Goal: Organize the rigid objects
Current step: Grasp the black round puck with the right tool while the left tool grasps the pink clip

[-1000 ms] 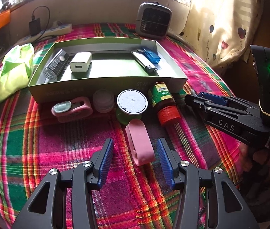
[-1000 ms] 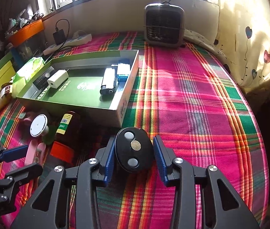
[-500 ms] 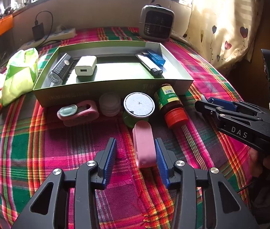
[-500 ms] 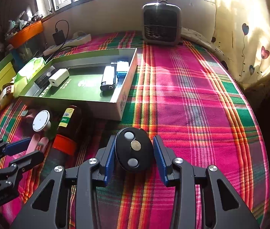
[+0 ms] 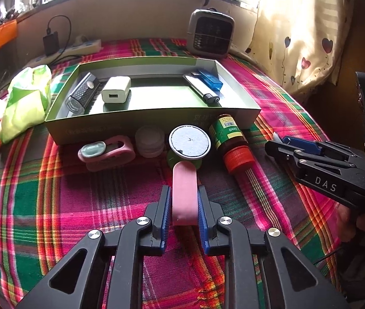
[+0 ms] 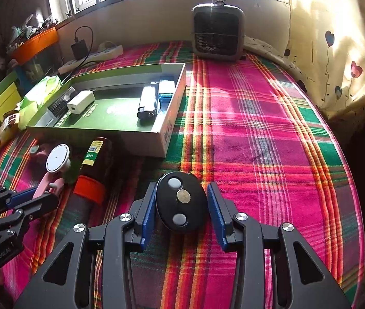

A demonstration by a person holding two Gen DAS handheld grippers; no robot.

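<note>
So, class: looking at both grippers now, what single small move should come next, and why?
Probably lift the left gripper: its blue pads are shut on the pink clip, which lies on the plaid cloth short of the green tray. The right gripper only brackets the black key fob, with gaps on both sides, so it is not ready.

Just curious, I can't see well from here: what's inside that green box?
Inside the green box: a dark remote, a white charger, a silver lighter and a blue lighter. The near wall hides the floor strip just behind it.
</note>
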